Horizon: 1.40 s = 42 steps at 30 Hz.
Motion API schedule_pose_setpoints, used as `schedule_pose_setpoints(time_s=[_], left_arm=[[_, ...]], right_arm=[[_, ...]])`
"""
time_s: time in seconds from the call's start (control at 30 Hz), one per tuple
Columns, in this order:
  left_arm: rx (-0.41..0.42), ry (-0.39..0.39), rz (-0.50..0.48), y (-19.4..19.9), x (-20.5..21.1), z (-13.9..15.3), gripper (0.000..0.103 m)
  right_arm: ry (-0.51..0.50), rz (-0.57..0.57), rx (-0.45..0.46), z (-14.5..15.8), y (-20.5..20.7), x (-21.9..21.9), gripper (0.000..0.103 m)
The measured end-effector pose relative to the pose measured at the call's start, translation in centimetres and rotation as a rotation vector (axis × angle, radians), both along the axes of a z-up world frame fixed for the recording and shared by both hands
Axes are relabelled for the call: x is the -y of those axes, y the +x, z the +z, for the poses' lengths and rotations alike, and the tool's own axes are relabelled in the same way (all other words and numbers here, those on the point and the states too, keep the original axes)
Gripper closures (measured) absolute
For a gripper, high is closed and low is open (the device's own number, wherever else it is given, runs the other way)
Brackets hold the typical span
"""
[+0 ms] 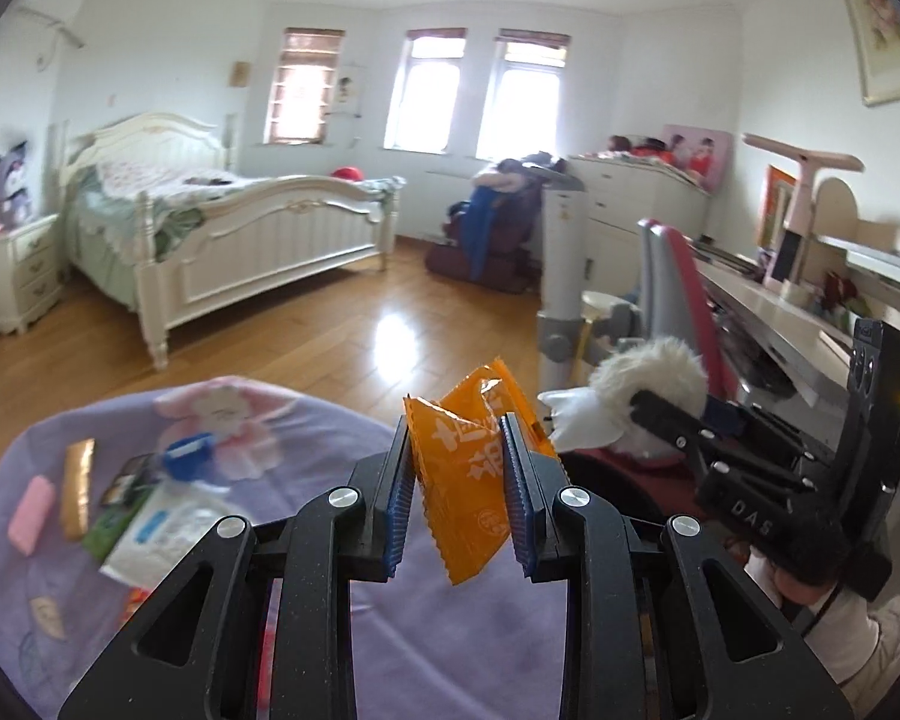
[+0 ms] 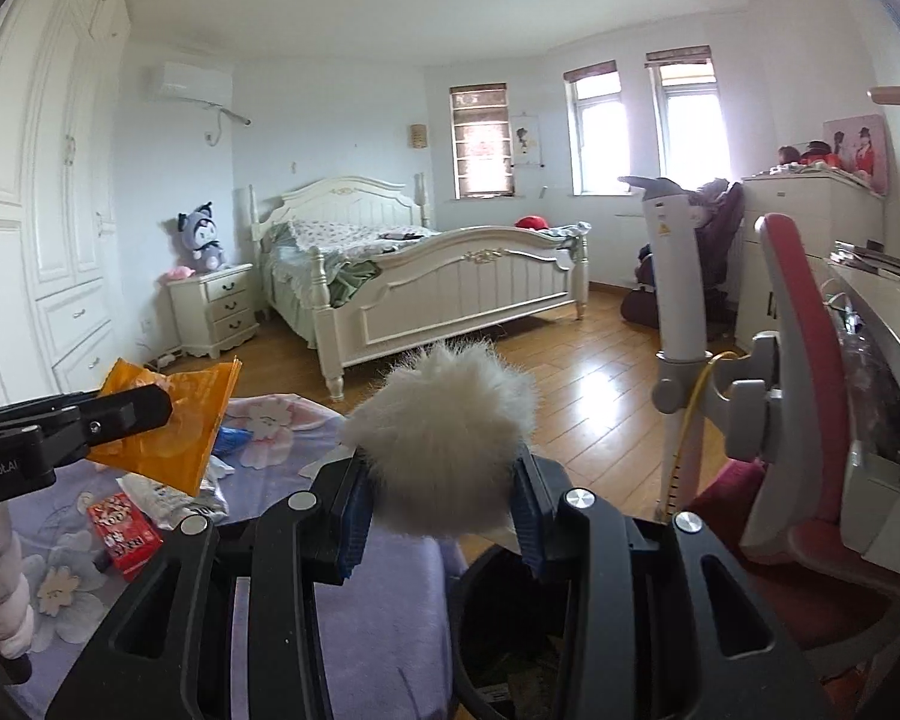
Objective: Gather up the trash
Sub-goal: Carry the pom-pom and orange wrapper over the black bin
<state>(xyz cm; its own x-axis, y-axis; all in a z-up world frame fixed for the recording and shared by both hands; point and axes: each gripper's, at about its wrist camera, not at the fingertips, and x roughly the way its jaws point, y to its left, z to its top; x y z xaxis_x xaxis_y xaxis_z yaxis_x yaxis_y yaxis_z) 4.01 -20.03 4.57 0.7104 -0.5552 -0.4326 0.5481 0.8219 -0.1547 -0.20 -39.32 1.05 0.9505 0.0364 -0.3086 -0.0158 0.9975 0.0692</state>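
Up off the purple blanket (image 1: 330,438), the left gripper (image 1: 457,480) has its blue-padded fingers (image 1: 393,510) closed on a crumpled orange snack wrapper (image 1: 465,480), which stands between them and pokes out above and below. In the right wrist view the same wrapper (image 2: 168,426) shows at the left, held above the blanket (image 2: 390,600). The right gripper (image 2: 444,474) pinches a fluffy white pompom (image 2: 444,438) between its fingers (image 2: 354,516); a dark round bin (image 2: 510,630) opens just below it. On the blanket, to the left, lie a white tissue pack (image 1: 162,525), a pink eraser-like block (image 1: 30,513), a gold bar wrapper (image 1: 78,495) and a blue cap (image 1: 187,456); a red box (image 2: 123,531) lies near the tissue pack. Far across the wooden floor (image 1: 330,336) stands a white bed (image 1: 234,222).
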Motion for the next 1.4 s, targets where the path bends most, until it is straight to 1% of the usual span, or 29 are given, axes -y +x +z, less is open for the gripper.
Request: schedule_pose_setpoints(time_s=[0.1, 0.2, 0.3, 0.5, 0.8, 1.13, 1.3, 1.4], left_arm=[[-0.007, 0.002, -0.063, -0.1, 2.3, -0.5, 0.075], [-0.03, 0.006, -0.115, 0.1, 4.3, -1.4, 0.075], [-0.06, -0.017, -0.166, 0.6, 5.7, -2.2, 0.075], [-0.112, -0.013, -0.22, 1.9, 8.1, -3.7, 0.075], [-0.161, -0.011, -0.246, 3.4, 10.4, -5.3, 0.075], [-0.194, 0.001, -0.251, 4.9, 11.6, -6.6, 0.075], [-0.206, 0.006, -0.256, 5.7, 12.4, -7.1, 0.075], [-0.204, 0.016, -0.258, 6.1, 13.1, -7.1, 0.074]], right_arm=[[-0.019, -0.055, -0.004, -0.7, -0.6, 1.6, 0.064], [-0.017, -0.093, -0.015, -1.7, -1.2, 3.2, 0.064], [-0.014, -0.129, -0.036, -2.6, -1.1, 4.5, 0.064], [-0.028, -0.167, -0.062, -4.1, -1.5, 5.5, 0.064], [-0.011, -0.19, -0.109, -5.7, -0.7, 6.5, 0.064], [-0.003, -0.206, -0.142, -6.8, 0.0, 7.3, 0.064], [-0.011, -0.208, -0.153, -7.1, 0.4, 7.4, 0.063], [-0.025, -0.217, -0.16, -7.5, 0.8, 7.6, 0.061]])
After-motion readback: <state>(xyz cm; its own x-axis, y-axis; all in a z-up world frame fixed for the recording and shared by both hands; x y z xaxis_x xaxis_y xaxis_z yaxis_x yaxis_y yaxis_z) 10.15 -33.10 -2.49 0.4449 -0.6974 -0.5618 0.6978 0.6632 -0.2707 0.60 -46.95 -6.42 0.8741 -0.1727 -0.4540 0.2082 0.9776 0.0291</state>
